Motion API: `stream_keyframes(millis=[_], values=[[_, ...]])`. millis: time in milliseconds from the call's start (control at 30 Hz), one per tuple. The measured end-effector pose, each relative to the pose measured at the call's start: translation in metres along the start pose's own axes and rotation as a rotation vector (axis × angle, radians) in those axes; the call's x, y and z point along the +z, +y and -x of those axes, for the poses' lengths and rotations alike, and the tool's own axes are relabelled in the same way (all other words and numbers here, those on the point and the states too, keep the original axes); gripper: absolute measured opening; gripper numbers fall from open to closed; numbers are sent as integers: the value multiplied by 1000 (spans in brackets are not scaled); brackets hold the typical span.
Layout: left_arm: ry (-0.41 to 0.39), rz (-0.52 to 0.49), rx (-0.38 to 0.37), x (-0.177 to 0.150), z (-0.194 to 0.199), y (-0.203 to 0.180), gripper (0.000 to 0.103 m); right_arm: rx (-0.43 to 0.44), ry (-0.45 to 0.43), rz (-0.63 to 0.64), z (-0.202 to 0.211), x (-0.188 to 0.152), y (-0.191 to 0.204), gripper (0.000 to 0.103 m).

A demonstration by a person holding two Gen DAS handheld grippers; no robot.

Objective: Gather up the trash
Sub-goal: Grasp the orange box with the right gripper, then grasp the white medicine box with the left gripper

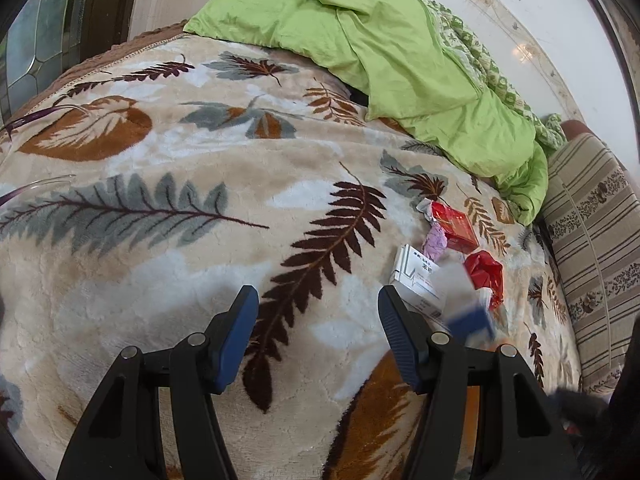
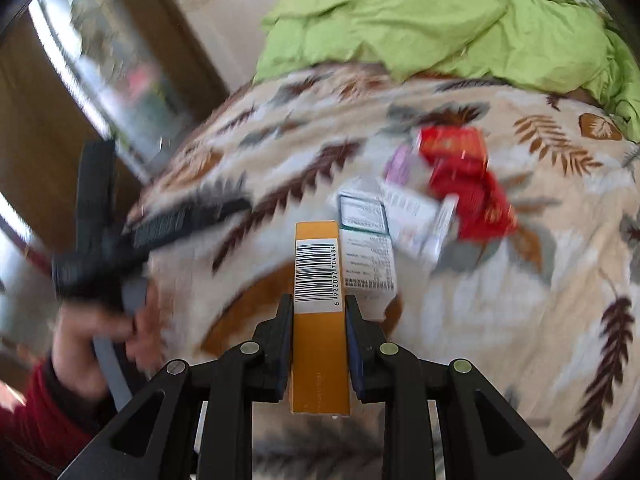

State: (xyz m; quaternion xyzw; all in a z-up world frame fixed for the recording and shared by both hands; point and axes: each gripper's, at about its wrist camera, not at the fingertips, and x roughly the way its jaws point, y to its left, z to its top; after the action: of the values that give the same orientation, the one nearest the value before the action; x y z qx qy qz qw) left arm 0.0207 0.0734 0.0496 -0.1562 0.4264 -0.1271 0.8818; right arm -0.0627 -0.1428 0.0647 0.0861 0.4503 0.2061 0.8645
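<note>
A pile of trash lies on the leaf-patterned blanket (image 1: 168, 248): a red box (image 1: 454, 224), a crumpled red wrapper (image 1: 486, 272), a pink wrapper (image 1: 434, 242) and a white medicine box (image 1: 416, 280). My left gripper (image 1: 318, 312) is open and empty, left of the pile. My right gripper (image 2: 319, 312) is shut on an orange box with a barcode (image 2: 318, 276), held above the blanket short of the pile. The pile shows in the right wrist view too: white boxes (image 2: 368, 248), red box (image 2: 454, 146). The left gripper (image 2: 168, 222) appears blurred at left there.
A green quilt (image 1: 384, 52) is bunched at the far side of the bed. A striped pillow (image 1: 592, 240) lies at the right edge. A glass-panelled cabinet (image 2: 108, 80) stands beyond the bed's left side. The person's hand and red sleeve (image 2: 36, 412) are at lower left.
</note>
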Motion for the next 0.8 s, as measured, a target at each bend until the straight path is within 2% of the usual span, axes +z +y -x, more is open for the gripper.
stream_keyframes(millis=[100, 233, 633, 667, 733, 800], values=[[-1, 1, -2, -1, 0, -1, 61, 2, 60, 16, -2, -25, 7, 26], [-2, 1, 3, -1, 1, -1, 61, -29, 96, 50, -2, -41, 10, 27], [-3, -9, -3, -2, 3, 0, 61, -73, 91, 103, 8, -57, 25, 25], [-4, -8, -2, -2, 4, 0, 61, -78, 98, 97, 10, -59, 25, 25], [-4, -4, -4, -3, 4, 0, 61, -88, 103, 87, 14, -62, 22, 33], [-4, -4, -5, -3, 4, 0, 61, -112, 93, 84, 21, -64, 19, 34]])
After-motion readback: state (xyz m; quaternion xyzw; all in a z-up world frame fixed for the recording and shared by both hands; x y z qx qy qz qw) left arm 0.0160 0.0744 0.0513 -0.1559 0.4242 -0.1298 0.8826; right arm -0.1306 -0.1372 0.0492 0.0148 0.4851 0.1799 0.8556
